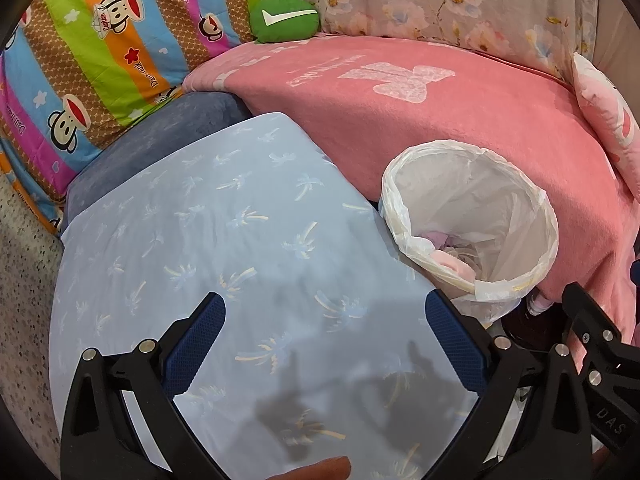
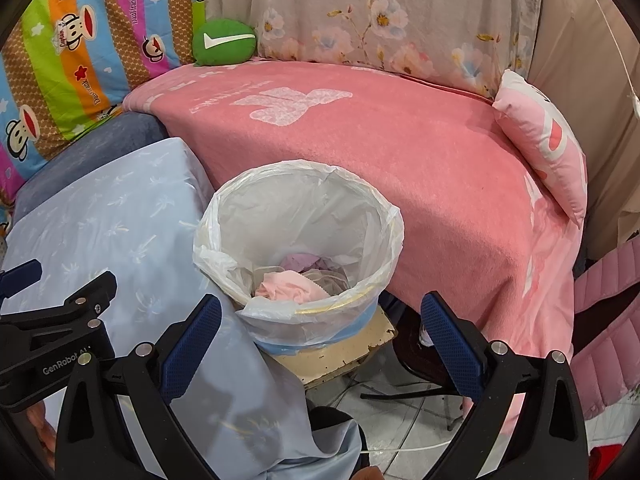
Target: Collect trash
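Trash bin (image 2: pixel 298 240) stands upright with a white plastic liner (image 2: pixel 224 264) folded over the rim, crumpled pink and purple trash (image 2: pixel 292 280) sitting at the bottom.

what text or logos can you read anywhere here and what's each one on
"GenRobot AI", last letters unclear: left claw's black body.
"DAS": right claw's body.
"Paul frank", repeated: striped monkey quilt.
"Captain": monkey's hat on that quilt.
White tick sign, no words: green cushion.
White lettering on pink blanket: too faint to read.

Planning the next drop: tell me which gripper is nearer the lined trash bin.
Right. The right gripper faces the trash bin directly; the left gripper hovers over the blue cloth beside it.
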Tool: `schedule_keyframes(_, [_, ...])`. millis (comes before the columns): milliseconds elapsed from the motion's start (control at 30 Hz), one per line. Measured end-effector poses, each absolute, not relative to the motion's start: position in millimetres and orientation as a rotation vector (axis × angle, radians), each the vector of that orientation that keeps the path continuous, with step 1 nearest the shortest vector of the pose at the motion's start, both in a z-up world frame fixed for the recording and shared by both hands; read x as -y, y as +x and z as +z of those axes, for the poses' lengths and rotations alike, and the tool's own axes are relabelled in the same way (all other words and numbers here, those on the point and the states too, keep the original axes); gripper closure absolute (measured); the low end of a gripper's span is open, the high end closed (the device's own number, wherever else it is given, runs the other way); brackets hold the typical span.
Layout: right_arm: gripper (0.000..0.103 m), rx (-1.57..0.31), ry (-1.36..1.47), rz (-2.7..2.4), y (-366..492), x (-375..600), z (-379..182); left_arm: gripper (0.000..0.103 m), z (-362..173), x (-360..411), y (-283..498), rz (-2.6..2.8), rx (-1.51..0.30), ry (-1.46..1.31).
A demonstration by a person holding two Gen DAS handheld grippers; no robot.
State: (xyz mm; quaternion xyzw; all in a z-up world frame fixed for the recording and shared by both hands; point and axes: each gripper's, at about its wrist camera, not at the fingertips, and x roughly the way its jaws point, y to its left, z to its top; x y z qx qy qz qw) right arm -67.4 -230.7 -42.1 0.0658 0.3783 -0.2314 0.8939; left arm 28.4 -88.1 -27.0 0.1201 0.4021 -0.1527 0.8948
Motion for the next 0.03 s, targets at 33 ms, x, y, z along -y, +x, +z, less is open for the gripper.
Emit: schedule_keyframes(33, [0.006,-0.785,0.135,-0.481,-67.4,229.4,-42.6,0.007,-27.1,89.1,28.3,-0.32,-0.834,0.253])
